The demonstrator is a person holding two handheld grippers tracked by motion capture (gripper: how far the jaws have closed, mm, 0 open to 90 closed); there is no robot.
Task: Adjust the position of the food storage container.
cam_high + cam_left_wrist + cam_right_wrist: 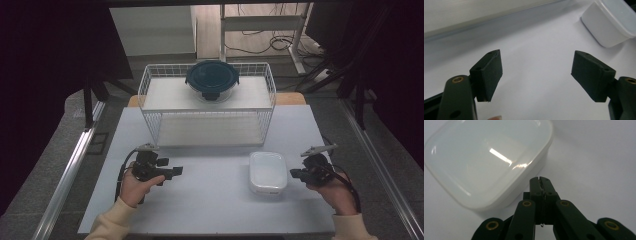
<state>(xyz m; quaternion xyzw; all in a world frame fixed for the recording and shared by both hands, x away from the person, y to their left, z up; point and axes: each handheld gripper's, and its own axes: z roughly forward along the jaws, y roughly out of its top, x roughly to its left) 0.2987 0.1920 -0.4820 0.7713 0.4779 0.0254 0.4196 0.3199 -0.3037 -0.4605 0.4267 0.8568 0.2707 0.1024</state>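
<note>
The tabletop (210,200) carries a white wire rack (207,102) at twelve o'clock, with a round dark-lidded glass bowl (212,80) on its top shelf. Smaller and nearer, at about four o'clock from the tabletop's middle, sits the white lidded container (268,172), a rounded-square plastic box resting flat.

It looks light and fairly stiff, probably empty or nearly so, though its contents are hidden. The glossy lid and smooth walls look slippery, so a pinch on the flat top would likely slide off. The better hold is across two opposite side walls just under the lid's rim, where the lip gives a catch.

The right claw (540,180) has its jaws pressed together on nothing, tips just beside the container's near edge at three o'clock. The left claw (536,72) stands wide apart and empty, well away at nine o'clock.
</note>
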